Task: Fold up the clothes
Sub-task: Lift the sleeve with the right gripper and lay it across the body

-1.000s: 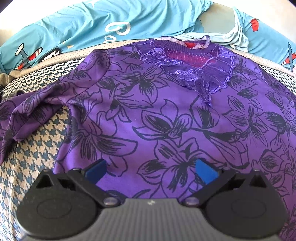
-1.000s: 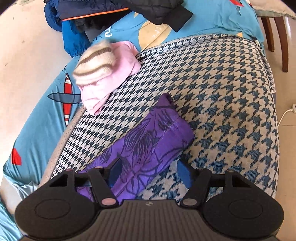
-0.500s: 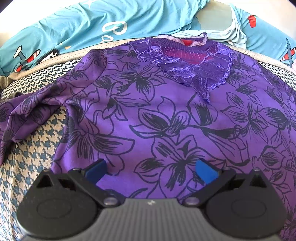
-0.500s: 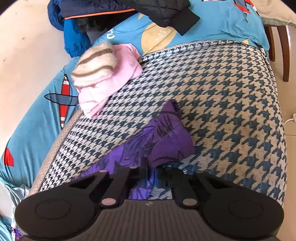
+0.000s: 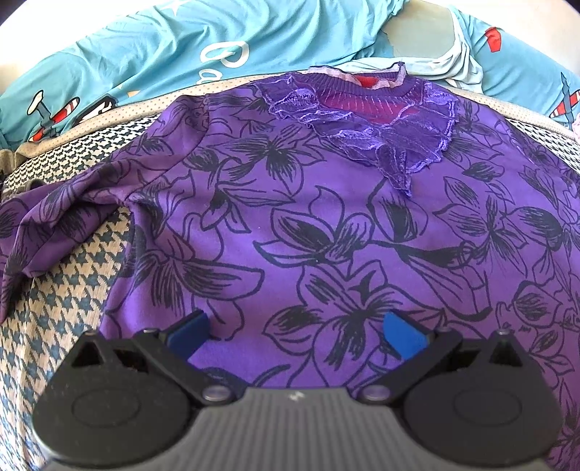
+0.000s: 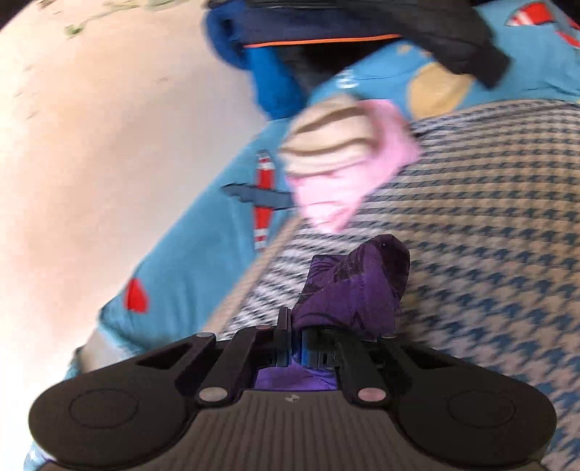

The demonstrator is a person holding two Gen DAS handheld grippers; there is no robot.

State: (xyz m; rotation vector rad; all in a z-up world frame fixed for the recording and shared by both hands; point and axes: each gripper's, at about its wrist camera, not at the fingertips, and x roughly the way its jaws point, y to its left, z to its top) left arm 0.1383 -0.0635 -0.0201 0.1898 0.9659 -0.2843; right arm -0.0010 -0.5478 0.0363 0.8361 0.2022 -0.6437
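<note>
A purple top (image 5: 326,224) with black flower outlines and a ruffled collar (image 5: 366,119) lies face up on a houndstooth cover (image 5: 61,290). Its one sleeve (image 5: 54,217) lies crumpled at the left. My left gripper (image 5: 295,328) hovers open over the lower body of the top, blue pads wide apart, nothing between them. In the right wrist view my right gripper (image 6: 295,344) is shut on the purple sleeve (image 6: 355,286), whose cuff end bunches up above the pads, lifted off the houndstooth cover (image 6: 489,235).
A blue bedsheet (image 5: 163,54) with aeroplane prints lies beyond the cover. A pink garment with a striped beige piece (image 6: 340,163) rests at the cover's edge, dark blue and black clothing (image 6: 326,32) behind it. A pale wall (image 6: 108,145) fills the left.
My right gripper closed on the purple sleeve, then lifted and swung with it, so the view is blurred. The left gripper stayed still and open.
</note>
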